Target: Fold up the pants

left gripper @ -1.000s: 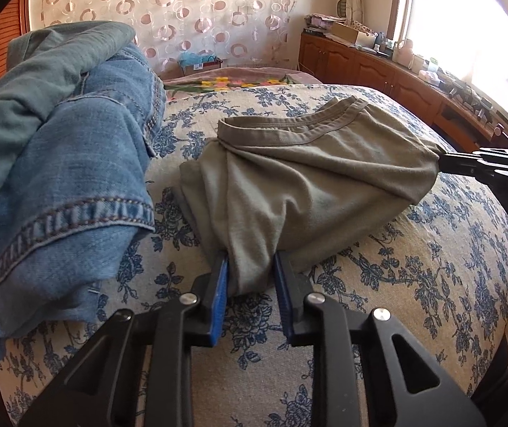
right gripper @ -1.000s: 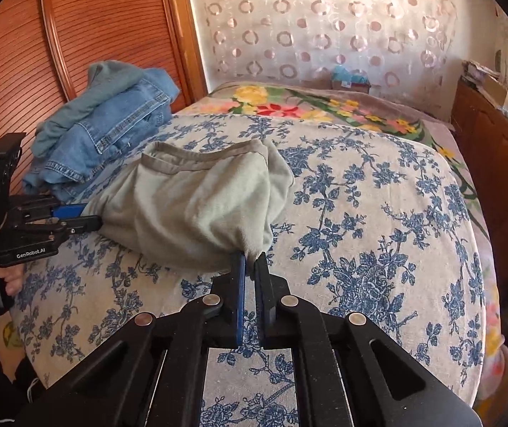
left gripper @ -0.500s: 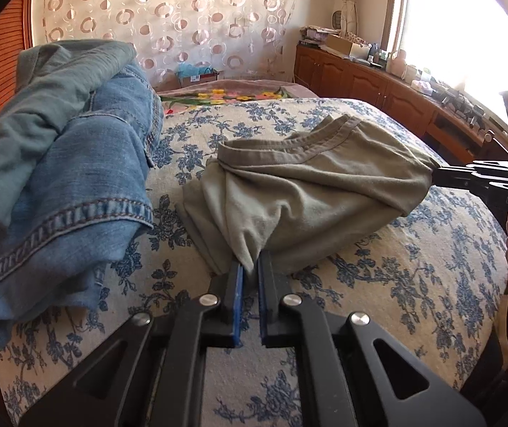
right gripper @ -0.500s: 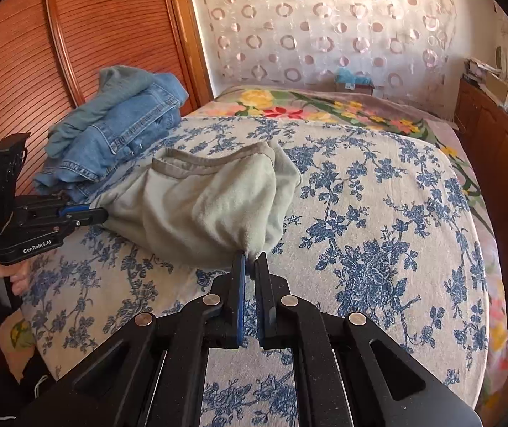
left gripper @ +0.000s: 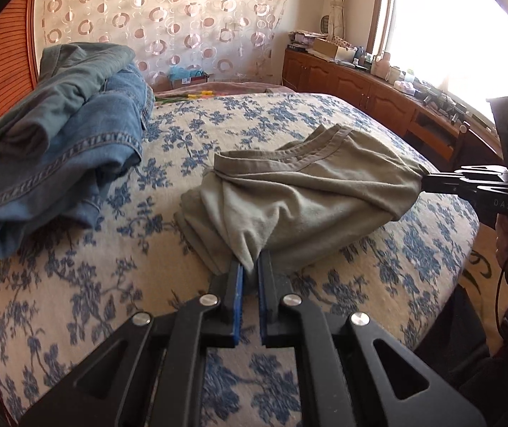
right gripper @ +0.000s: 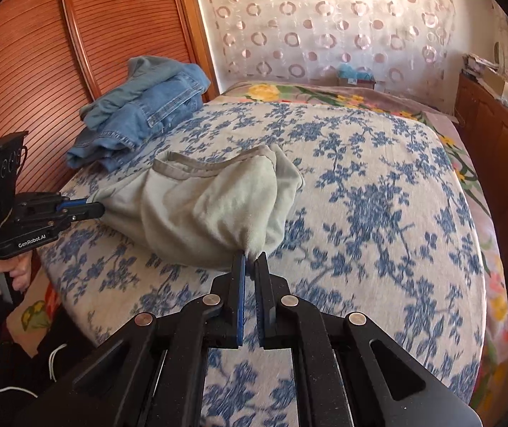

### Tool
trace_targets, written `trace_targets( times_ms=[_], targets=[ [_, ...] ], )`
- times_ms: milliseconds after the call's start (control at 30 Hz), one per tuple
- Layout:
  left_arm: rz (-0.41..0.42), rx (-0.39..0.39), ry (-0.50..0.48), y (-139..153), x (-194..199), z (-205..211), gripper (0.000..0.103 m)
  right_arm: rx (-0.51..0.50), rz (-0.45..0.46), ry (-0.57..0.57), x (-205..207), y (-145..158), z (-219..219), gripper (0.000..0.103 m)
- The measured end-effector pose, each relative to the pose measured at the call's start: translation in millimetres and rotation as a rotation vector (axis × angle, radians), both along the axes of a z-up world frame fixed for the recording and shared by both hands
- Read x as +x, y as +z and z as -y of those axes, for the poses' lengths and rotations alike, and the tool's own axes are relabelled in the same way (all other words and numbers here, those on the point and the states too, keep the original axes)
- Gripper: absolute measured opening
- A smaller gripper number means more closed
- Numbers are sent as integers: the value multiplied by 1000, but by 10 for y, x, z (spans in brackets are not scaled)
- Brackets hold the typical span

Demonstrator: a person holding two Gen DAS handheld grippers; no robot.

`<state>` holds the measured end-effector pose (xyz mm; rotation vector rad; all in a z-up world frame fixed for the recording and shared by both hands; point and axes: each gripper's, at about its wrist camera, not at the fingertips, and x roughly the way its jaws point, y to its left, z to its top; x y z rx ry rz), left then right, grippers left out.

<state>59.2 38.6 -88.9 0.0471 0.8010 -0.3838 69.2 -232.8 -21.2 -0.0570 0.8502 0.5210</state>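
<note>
The grey-green pants (left gripper: 300, 192) lie bunched on the blue-flowered bedspread (left gripper: 76, 284), waistband at the far side. My left gripper (left gripper: 250, 270) is shut on a pinch of the cloth at the near edge. My right gripper (right gripper: 252, 259) is shut on the other end of the pants (right gripper: 204, 206). The cloth is stretched between the two and partly lifted off the bed. The right gripper also shows at the right of the left wrist view (left gripper: 428, 181), and the left gripper at the left of the right wrist view (right gripper: 95, 208).
A pile of folded blue jeans (left gripper: 68, 142) sits at the bed's far left by the wooden headboard (right gripper: 40, 53). A wooden cabinet (left gripper: 378, 96) with clutter runs under the window at the right. A flowered blanket (right gripper: 325, 92) lies at the far end.
My left gripper closed on the pants' near edge. Both grippers pulled back toward the bed's near side, dragging the pants away from the jeans pile.
</note>
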Motion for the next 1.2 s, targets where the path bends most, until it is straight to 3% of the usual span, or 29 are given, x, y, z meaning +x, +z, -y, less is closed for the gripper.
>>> trace_targets(
  times_ms=[200, 333, 400, 467, 533, 733, 1000, 1200],
  targets=[
    [-31, -6, 8, -104, -27, 19, 4, -27, 5, 15, -85, -68, -39, 7],
    [-9, -24, 6, -9, -52, 3, 12, -30, 25, 9, -110, -18, -40, 24],
    [3, -28, 4, 47, -59, -17, 18, -31, 35, 10, -116, 13, -48, 27],
    [9, -33, -2, 103, -36, -38, 33, -24, 40, 11, -113, 34, -59, 34],
    [22, -26, 1, 149, -15, -37, 40, -17, 44, 16, -103, 45, -83, 35],
    [45, -16, 12, 177, 219, 12, 41, -12, 41, 12, 19, -3, -178, 36],
    [-5, -7, -14, 55, 632, 90, 36, 9, 27, -1, 359, -46, -212, 36],
    [-30, 10, -8, -32, 735, 106, 36, 6, 27, -4, 683, -49, -269, 37]
  ],
)
